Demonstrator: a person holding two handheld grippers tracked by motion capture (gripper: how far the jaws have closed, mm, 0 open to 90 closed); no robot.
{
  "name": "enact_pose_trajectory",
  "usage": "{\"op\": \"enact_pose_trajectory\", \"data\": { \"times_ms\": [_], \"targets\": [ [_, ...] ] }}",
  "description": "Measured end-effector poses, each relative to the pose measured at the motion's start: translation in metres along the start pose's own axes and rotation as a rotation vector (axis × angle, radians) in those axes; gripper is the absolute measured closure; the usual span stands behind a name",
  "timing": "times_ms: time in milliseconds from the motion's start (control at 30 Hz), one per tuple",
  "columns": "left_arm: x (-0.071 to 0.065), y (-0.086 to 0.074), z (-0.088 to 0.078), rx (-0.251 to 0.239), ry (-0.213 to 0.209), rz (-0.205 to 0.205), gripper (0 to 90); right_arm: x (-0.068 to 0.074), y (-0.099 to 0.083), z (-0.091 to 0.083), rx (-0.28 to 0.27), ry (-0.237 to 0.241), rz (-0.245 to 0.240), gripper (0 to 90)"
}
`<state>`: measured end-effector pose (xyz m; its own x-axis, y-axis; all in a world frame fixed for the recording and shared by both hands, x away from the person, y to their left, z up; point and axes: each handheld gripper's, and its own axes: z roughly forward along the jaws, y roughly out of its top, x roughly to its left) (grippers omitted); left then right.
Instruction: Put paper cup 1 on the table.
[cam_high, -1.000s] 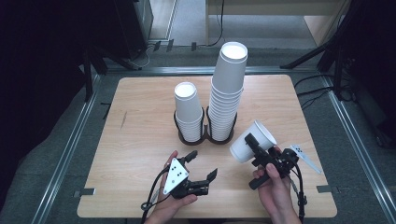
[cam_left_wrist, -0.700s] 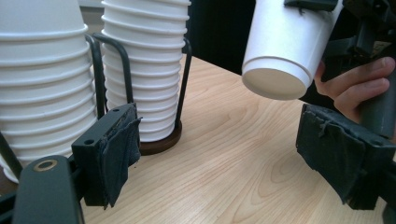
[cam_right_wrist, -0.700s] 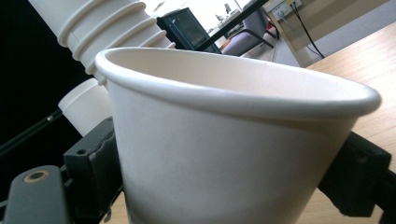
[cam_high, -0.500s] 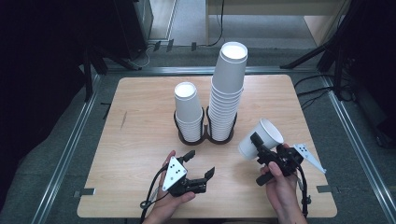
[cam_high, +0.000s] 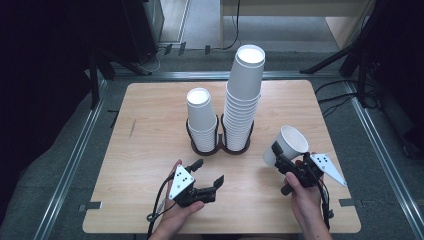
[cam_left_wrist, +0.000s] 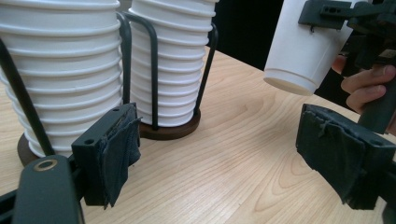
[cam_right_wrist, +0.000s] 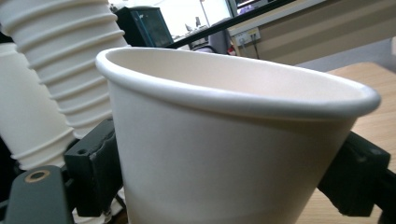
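Overhead, the right gripper (cam_high: 281, 156) clamps a single paper cup (cam_high: 287, 145) above the table's (cam_high: 150, 150) near right, while the left gripper (cam_high: 207, 172) rests open and empty near the two stacks (cam_high: 243, 100). Seen from the left gripper, the cup (cam_left_wrist: 306, 46) hangs clear of the wood; from the right gripper its rim (cam_right_wrist: 233, 93) tilts, so levelling it before nesting seems wise

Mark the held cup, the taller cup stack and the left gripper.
held cup (cam_high: 291, 142), high view, on its side wall near the rim
taller cup stack (cam_high: 243, 87), high view, on the upper cups' wall
left gripper (cam_high: 208, 172), high view, midway between its open jaws
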<state>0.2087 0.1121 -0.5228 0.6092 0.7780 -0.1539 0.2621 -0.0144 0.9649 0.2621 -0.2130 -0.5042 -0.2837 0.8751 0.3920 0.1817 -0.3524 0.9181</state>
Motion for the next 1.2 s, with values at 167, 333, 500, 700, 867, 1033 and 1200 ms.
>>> {"op": "enact_pose_trajectory", "data": {
  "times_ms": [167,333,500,700,867,1033,1200],
  "targets": [
    [-0.002,-0.002,0.001,0.007,-0.007,0.005,13.9,-0.002,-0.002,0.002,-0.025,-0.034,-0.066,13.6],
    [-0.003,-0.002,0.002,0.011,-0.009,0.004,13.9,-0.006,-0.001,0.003,-0.049,-0.074,-0.131,13.6],
    [-0.004,-0.003,0.002,0.017,-0.013,0.008,13.9,-0.011,-0.003,0.004,-0.06,-0.144,-0.24,13.6],
    [-0.005,-0.003,0.003,0.022,-0.019,0.009,13.9,-0.016,-0.005,0.006,-0.074,-0.173,-0.326,13.4],
    [-0.004,-0.003,0.003,0.02,-0.018,0.003,13.9,-0.025,-0.007,0.007,-0.098,-0.218,-0.346,13.2],
    [-0.005,-0.003,0.004,0.022,-0.018,0.007,13.9,-0.033,-0.009,0.009,-0.093,-0.245,-0.356,13.2],
    [-0.005,-0.004,0.004,0.025,-0.021,0.005,13.9,-0.037,-0.011,0.01,-0.08,-0.251,-0.364,13.0]
  ]
}}
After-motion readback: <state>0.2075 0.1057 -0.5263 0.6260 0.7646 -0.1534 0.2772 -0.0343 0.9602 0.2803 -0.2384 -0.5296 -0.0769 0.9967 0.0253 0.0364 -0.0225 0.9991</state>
